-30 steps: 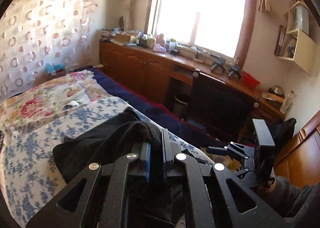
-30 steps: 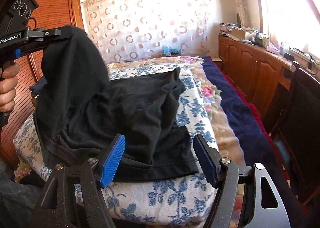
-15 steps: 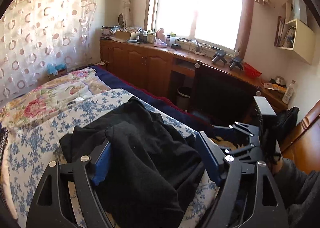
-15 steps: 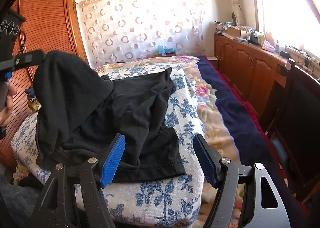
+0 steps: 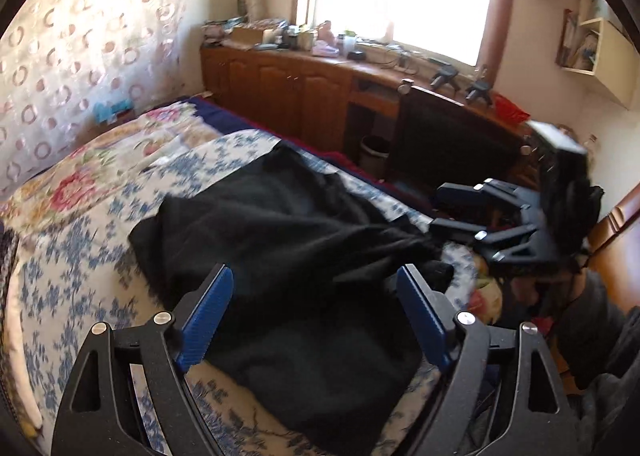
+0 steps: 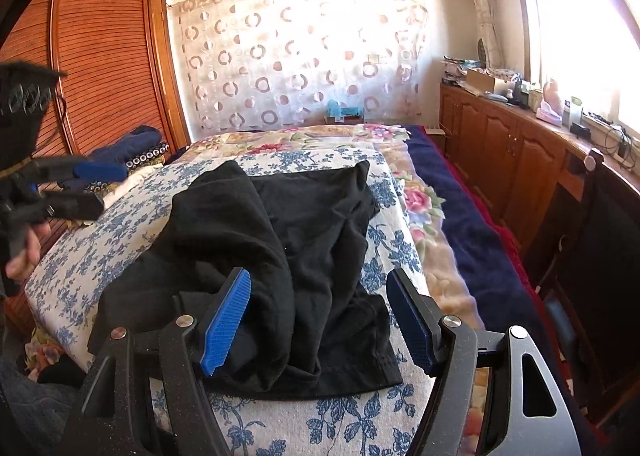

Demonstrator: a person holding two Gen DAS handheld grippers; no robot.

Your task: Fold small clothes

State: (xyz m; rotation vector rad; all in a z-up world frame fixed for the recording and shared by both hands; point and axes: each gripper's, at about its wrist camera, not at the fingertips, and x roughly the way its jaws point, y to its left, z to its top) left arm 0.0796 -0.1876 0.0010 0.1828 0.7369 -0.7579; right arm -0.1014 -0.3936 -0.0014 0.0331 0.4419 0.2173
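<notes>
Left gripper (image 5: pixel 314 318) lets go since a second ago: then its pads were pinched on a raised fold of the black garment (image 6: pixel 296 256), now the jaws stand wide apart and empty, and the cloth it carried lies dropped over the rest. Right gripper (image 6: pixel 318 320) is unchanged, pads spread and holding nothing, low at the near end of the garment. Garment sits rumpled on the blue-flowered sheet (image 6: pixel 120 216) at the near end of the bed (image 6: pixel 460 224), one half flopped across the other, so the fold looks rough, not squared. Cloth reads as light, thin and limp, probably knit; likely to sag and bunch when lifted, no stiffness to push against, not fragile, and the ribbed blue pads should grip it fine. Best holds look like the stitched hem (image 6: pixel 360 370) at the near right corner and the loose upper flap edge (image 6: pixel 224 184) on the left; pinch one layer only or the whole stack may drag. Garment's near edge lies close to the mattress edge, so a pull toward the person risks sliding it off. Open room is ahead: bare sheet beyond and left of the garment. Cabinets (image 6: pixel 508 152) are well apart on the right, and folded dark items (image 6: pixel 132 148) sit by the wardrobe at left
</notes>
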